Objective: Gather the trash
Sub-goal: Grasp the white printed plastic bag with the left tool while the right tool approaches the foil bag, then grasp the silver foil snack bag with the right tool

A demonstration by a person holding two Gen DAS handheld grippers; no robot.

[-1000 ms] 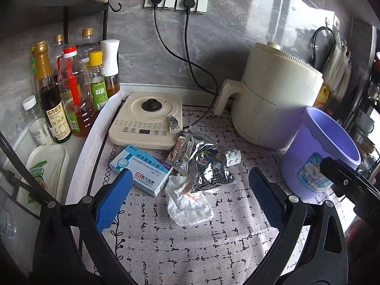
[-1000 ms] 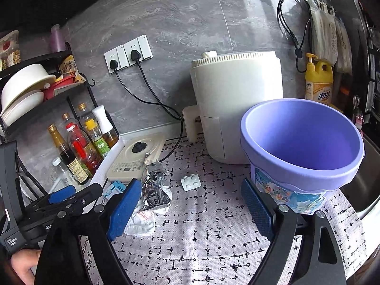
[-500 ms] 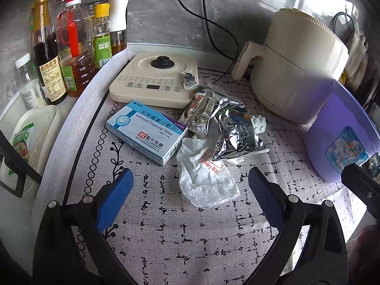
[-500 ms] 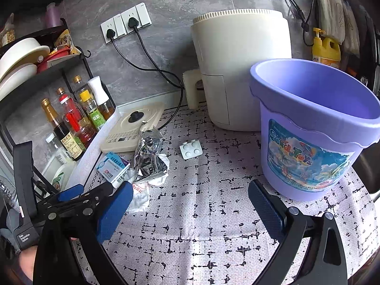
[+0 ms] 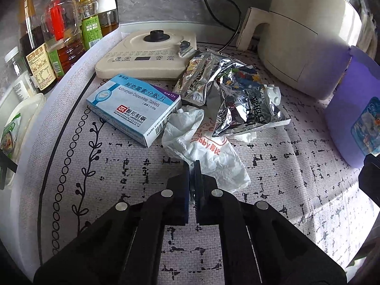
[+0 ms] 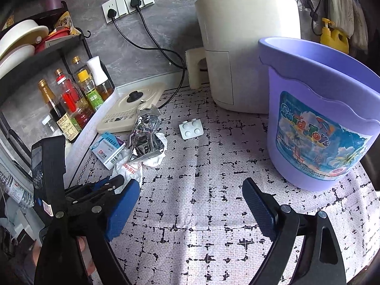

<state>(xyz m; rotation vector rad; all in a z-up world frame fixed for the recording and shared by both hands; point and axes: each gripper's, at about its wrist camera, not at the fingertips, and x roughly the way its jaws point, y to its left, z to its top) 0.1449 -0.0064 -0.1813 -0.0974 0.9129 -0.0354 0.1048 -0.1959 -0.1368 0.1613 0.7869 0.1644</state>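
Note:
A crumpled white plastic wrapper (image 5: 209, 147) lies on the patterned mat, with a blue medicine box (image 5: 134, 109) to its left and silver foil snack bags (image 5: 239, 99) behind it. My left gripper (image 5: 192, 166) is shut on the near edge of the white wrapper. It also shows in the right wrist view (image 6: 114, 185), low at the left by the wrapper (image 6: 129, 166). My right gripper (image 6: 190, 201) is open and empty over the mat, left of the purple bucket (image 6: 318, 123). A white blister pack (image 6: 191, 129) lies mid-mat.
A cream appliance base (image 5: 147, 52) and an air fryer (image 5: 306, 38) stand at the back. Sauce bottles (image 5: 57, 30) line the left edge. A rack with bowls (image 6: 21, 40) is at far left. Cords (image 6: 152, 47) run from wall sockets.
My left gripper dropped toward the mat and closed its jaws on the white wrapper. My right gripper lowered slightly and stayed open.

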